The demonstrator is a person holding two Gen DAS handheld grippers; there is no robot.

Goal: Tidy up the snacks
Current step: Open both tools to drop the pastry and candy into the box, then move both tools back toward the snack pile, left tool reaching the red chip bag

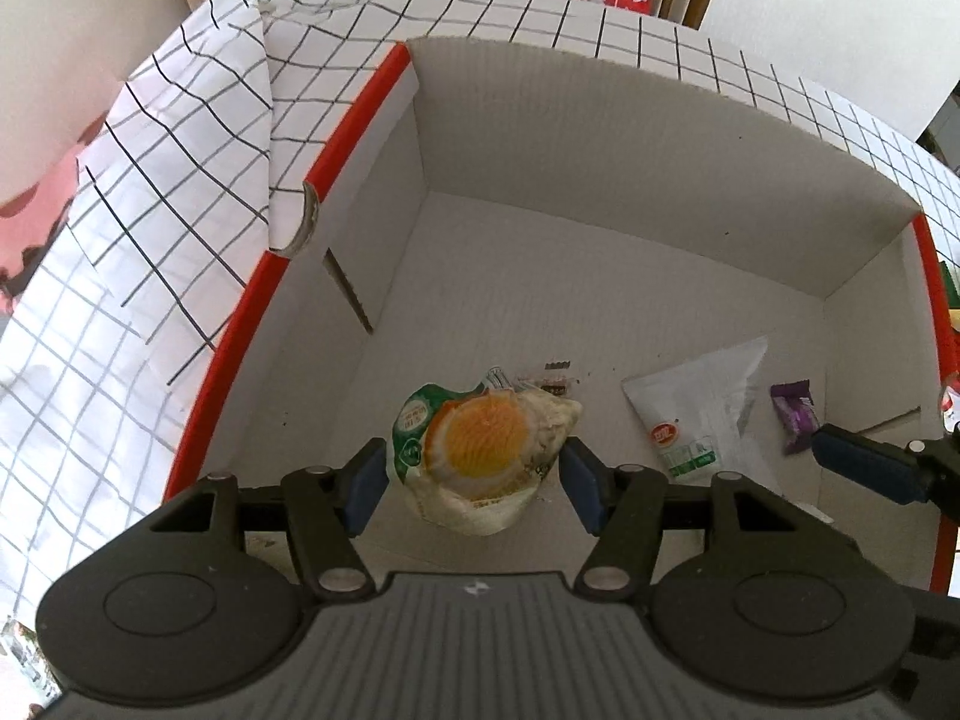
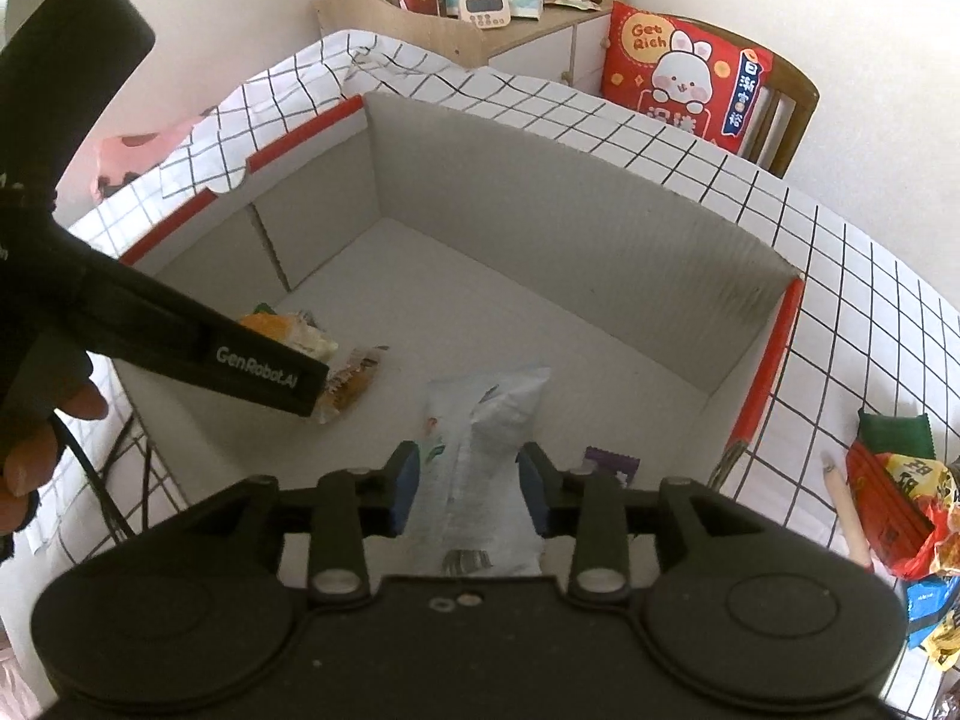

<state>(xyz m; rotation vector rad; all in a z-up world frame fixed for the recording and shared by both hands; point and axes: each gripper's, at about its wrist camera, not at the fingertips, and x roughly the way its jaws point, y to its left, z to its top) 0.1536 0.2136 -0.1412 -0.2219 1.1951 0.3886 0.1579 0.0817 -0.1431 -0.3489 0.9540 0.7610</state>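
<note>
Left wrist view: the left gripper (image 1: 474,483) is hanging inside the white box (image 1: 600,150), fingers parted, with the egg snack pack (image 1: 480,456) lying between them on the box floor. Pads look just clear of it, so released, not grasping. A white pouch (image 1: 699,414) and a small purple packet (image 1: 795,414) are sitting to the right in the box; one finger of the right gripper (image 1: 864,468) is poking in at the right edge.

Right wrist view: the right gripper (image 2: 468,489) is straddling the white pouch with fingers spread on both sides, seemingly letting go rather than clenching. The purple packet is lying just right of it, and an orange wrapper (image 2: 351,387) is resting left, partly behind the left tool. So about four snacks are in the box already. More bright packs (image 2: 900,510) are waiting on the counter at right, so the job is looking partly done.

The counter is wearing a grid-check cloth (image 2: 840,300). Beyond it are a wooden cabinet (image 2: 468,36) with clutter and a chair with a red cushion (image 2: 684,78).
</note>
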